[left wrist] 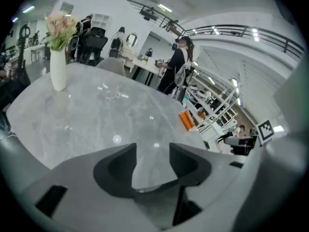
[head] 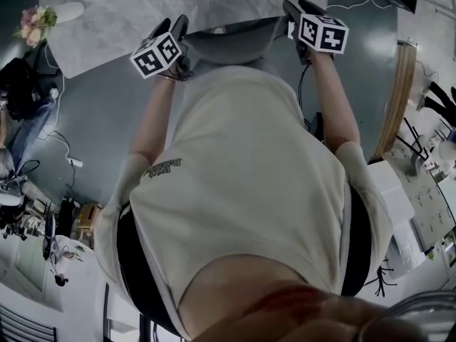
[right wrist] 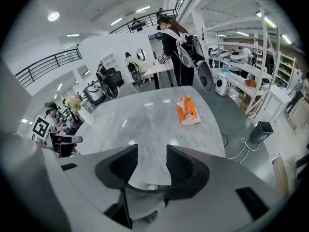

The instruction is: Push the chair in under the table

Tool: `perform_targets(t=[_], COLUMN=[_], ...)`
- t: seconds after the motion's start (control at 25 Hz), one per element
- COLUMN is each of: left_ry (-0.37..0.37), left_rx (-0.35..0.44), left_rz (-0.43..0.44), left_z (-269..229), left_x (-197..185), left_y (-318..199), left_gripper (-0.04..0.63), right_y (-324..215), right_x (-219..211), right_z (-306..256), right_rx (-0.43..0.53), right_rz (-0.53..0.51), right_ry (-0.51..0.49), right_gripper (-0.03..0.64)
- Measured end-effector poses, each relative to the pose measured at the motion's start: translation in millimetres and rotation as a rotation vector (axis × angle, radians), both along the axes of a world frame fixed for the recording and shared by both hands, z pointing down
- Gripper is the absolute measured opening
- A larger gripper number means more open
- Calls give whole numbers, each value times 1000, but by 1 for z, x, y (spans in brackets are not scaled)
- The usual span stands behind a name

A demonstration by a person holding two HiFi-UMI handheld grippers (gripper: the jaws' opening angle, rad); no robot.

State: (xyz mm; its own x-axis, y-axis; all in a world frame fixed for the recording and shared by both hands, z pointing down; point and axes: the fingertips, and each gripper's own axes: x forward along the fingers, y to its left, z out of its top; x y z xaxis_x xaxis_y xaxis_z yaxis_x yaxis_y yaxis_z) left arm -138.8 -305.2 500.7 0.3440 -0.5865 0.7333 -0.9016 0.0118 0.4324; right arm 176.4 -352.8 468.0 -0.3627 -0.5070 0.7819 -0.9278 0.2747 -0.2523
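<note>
The grey chair (head: 231, 45) stands at the edge of the marble table (head: 135, 20), its curved backrest showing between my two hands in the head view. My left gripper (head: 174, 28) is just left of the backrest and my right gripper (head: 296, 11) just right of it. In the left gripper view the left gripper (left wrist: 153, 151) is open, and only the tabletop (left wrist: 96, 115) shows through the gap. The right gripper (right wrist: 152, 153) is open too, with nothing between its fingers. The chair's top edge (right wrist: 140, 197) shows below those jaws.
A white vase of flowers (left wrist: 58, 66) stands on the far side of the table, and an orange object (right wrist: 187, 111) lies on it. A person (right wrist: 174, 47) stands beyond the table. Desks, shelves and floor cables (head: 68, 155) surround the area.
</note>
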Motion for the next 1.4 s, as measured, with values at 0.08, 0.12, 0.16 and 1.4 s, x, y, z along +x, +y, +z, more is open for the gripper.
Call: perform_targets(t=[0.08,0.12,0.16,1.4], left_ry=[5,9,13,-118], left_rx=[73,110,147,963], left_rz=[20,30,37,183], left_z=[-28,-44,-59,-375], left_x=[9,14,18,78], left_y=[-13,-19,-25,-52], left_gripper=[216,216,216,39], right_y=[-7,-10,-13,0], right_x=[-7,-10,-14,-73], right_z=[-25,-38,-50,-346], right_rx=[59,87,114,803], right_rz=[-9,-16,-24,-124], right_ry=[-30,-40,-47,-386], right_gripper=[181,179,179,48])
